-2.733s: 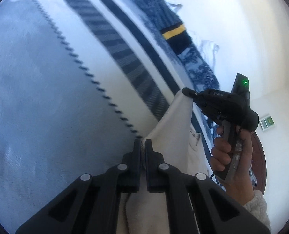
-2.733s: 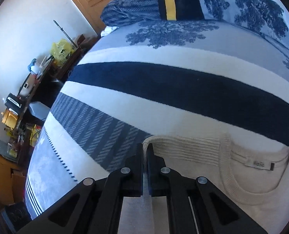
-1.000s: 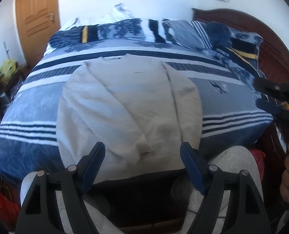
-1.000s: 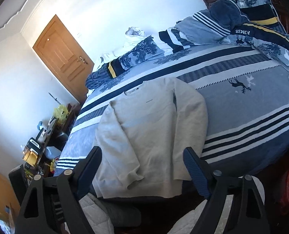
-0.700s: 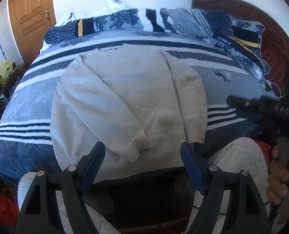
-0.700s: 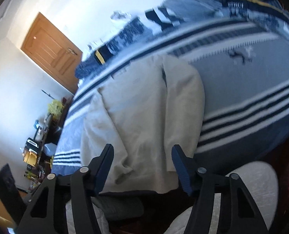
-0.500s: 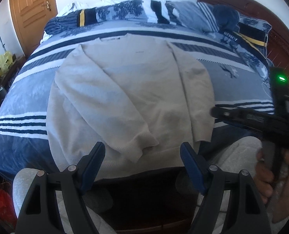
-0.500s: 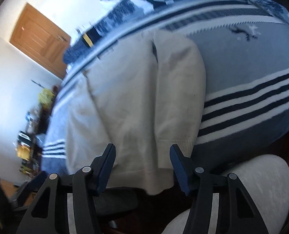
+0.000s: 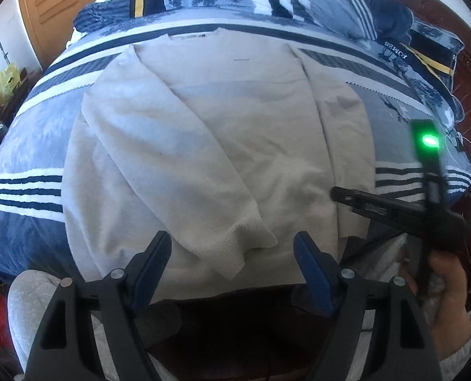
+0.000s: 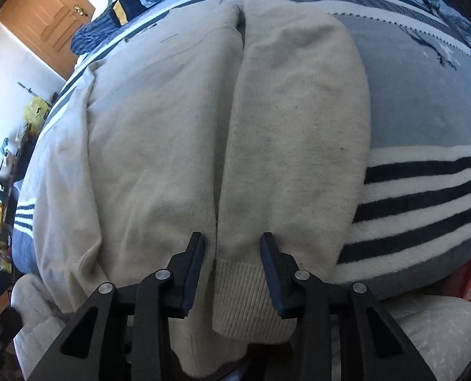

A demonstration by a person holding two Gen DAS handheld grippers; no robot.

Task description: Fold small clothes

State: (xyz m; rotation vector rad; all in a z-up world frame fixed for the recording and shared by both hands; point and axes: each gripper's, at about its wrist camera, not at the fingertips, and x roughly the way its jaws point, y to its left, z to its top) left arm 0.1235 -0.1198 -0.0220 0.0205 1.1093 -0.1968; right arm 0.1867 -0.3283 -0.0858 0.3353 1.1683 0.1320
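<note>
a cream sweater [image 9: 222, 146] lies flat on the striped bed [image 9: 23, 165], one sleeve already crossed over its body. the right gripper [image 10: 234, 254] is closing around the other sleeve's ribbed cuff [image 10: 245, 298] at 6 o'clock, pads not yet pressing; the left gripper [image 9: 232, 254] hangs wide open and empty. next, seemingly: pinch the cuff and carry it across.
</note>
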